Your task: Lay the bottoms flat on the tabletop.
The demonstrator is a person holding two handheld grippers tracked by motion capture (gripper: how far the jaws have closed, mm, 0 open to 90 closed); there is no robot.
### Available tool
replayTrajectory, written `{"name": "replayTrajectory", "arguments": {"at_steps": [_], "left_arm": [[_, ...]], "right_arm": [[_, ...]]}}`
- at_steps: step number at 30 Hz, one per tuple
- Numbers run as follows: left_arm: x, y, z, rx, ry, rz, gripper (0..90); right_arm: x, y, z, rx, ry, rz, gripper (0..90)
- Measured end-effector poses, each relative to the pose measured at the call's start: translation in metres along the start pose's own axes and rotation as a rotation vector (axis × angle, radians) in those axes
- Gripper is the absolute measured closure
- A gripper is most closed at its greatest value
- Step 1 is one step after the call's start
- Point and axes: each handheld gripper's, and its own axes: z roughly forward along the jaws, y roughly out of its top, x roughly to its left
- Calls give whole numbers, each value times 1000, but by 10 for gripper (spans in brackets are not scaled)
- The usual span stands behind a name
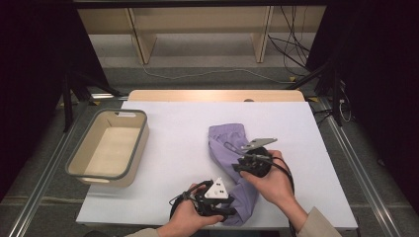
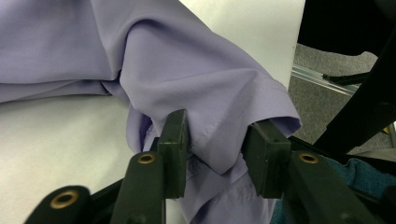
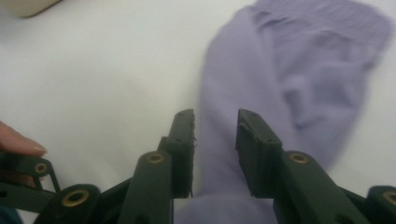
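Cloth (image 1: 232,163), lilac and folded long, lies near the surface's (image 1: 173,148) front edge. My left gripper (image 2: 217,140) fingers straddle its hem without clamping; my right gripper (image 3: 215,140) hovers released above it for regripping.

I see 1 lilac garment (image 1: 228,148) on the white table cover, a soft, smooth woven piece lying as a long rumpled band. It runs from a wider, ribbed-looking end far from me, right of the table's middle, down toward the near edge, bending a little on the way. The far end (image 3: 322,28) lies flat and spread, with shallow creases across it. The near end is bunched up: in the left gripper view a stitched hem fold (image 2: 219,140) hangs in a loose point, lifted off the surface, with deeper folds gathered behind it. The cloth is 1 plain colour throughout, without print.
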Motion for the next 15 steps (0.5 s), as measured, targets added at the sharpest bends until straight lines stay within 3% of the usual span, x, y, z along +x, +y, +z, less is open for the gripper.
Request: {"name": "replayTrajectory", "arguments": {"at_steps": [3,4,10,15], "left_arm": [[0,-1,-1,-1,-2,2,650],[0,-1,-1,-1,-5,0,659],[3,-6,1,25,0,-1,665],[4,-6,3,34,-2,-3,666]], "right_arm": [[5,2,19,58,10,-26,650],[1,1,31,118,33,-27,620],[-11,-4,50,154,12,-16,567],[-15,-8,60,163,-33,-25,676]]}}
